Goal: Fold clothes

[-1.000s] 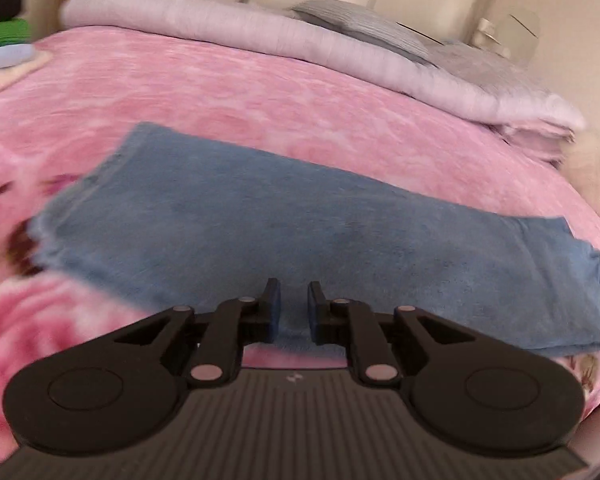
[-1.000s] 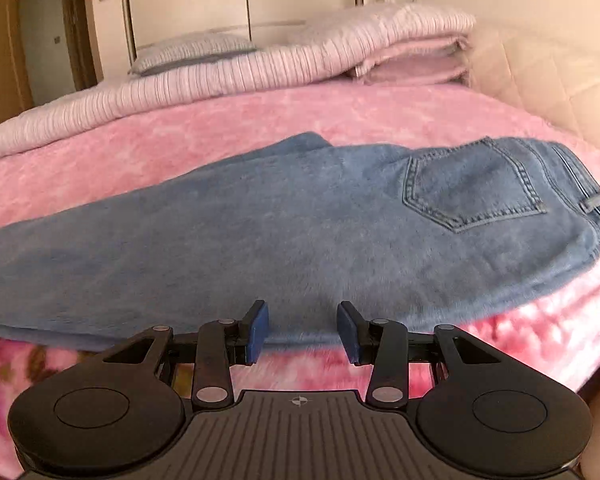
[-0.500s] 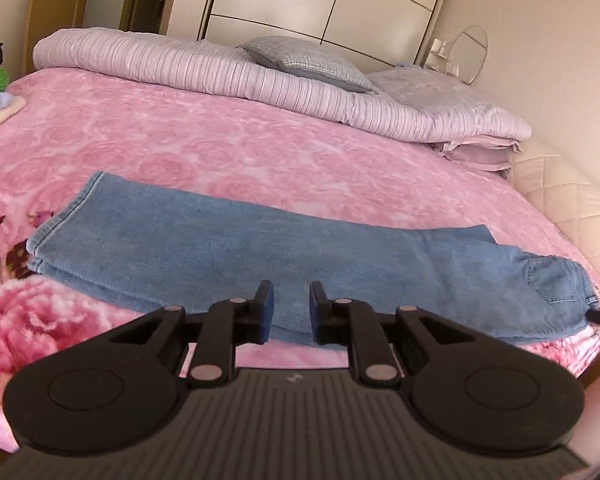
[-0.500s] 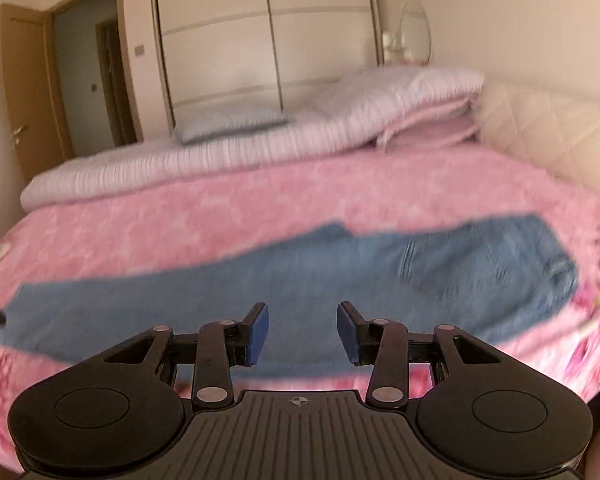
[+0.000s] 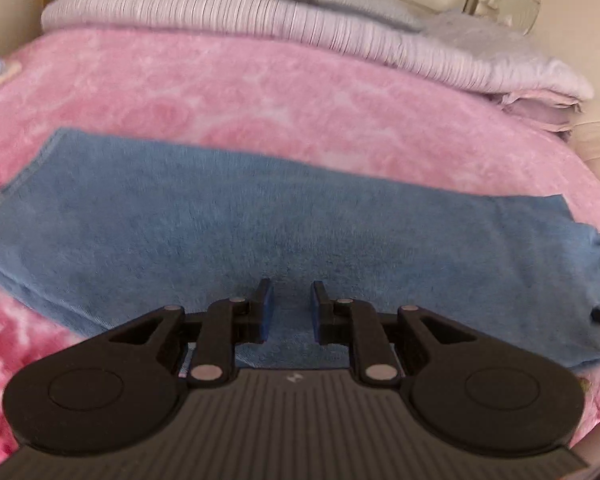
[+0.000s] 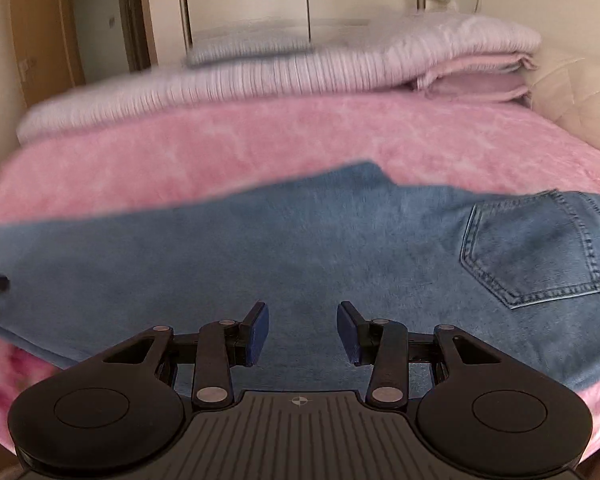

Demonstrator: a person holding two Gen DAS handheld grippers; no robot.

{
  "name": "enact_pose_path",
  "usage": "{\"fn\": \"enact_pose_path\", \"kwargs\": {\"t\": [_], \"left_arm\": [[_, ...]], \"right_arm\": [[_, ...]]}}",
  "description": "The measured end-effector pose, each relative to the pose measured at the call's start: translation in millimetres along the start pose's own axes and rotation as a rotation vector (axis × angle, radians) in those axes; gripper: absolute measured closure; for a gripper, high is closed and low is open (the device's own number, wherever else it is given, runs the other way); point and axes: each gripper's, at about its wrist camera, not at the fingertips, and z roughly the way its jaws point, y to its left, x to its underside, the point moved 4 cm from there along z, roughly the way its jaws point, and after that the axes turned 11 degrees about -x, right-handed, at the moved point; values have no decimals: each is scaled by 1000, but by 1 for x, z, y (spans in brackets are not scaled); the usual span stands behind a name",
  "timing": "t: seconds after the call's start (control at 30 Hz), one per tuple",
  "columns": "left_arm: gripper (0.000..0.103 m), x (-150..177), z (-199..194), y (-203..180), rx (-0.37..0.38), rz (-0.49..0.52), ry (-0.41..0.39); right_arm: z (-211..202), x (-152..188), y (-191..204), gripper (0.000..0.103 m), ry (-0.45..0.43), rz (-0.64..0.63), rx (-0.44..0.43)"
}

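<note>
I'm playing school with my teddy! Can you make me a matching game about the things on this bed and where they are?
Things:
1. jeans
2. pink blanket
3. folded quilt
4. back pocket

Places:
A. rolled along the far side of the bed
B. on the jeans' right end
C. lying flat in front of both tongs
D. spread over the bed, under the jeans

Pairs: 1-C, 2-D, 3-A, 4-B

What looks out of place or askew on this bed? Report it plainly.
Nothing stands out. The jeans lie flat along the pink blanket, already folded lengthwise, one back pocket facing up. Both the left claw and the right claw are open above the denim, gripping nothing. Both views are blurred, so fine creases cannot be judged.
</note>
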Motion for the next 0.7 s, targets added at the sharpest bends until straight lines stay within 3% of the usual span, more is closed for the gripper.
{"fn": "enact_pose_path", "kwargs": {"t": [0.13,0.17,0.3,0.37,0.43,0.5,0.7], "left_arm": [[88,18,-22,-3,-13,122,2],[88,25,-28,2,-4,114,-7],[88,52,-56,26,7,24,-65],[89,62,-74,42,2,-66,-28],[88,64,-96,55,82,-126,-56],[88,63,-110,66,68,-123,-103],[88,55,-117,95,77,-223,-135]], "right_arm": [[-10,24,4,61,36,-23,23],[-17,28,7,61,33,-30,30],[-40,40,15,61,18,-53,55],[-51,46,19,61,11,-65,68],[-85,52,49,61,-58,-122,64],[-117,59,72,61,-154,-204,50],[-131,71,109,61,-165,-377,82]]}}
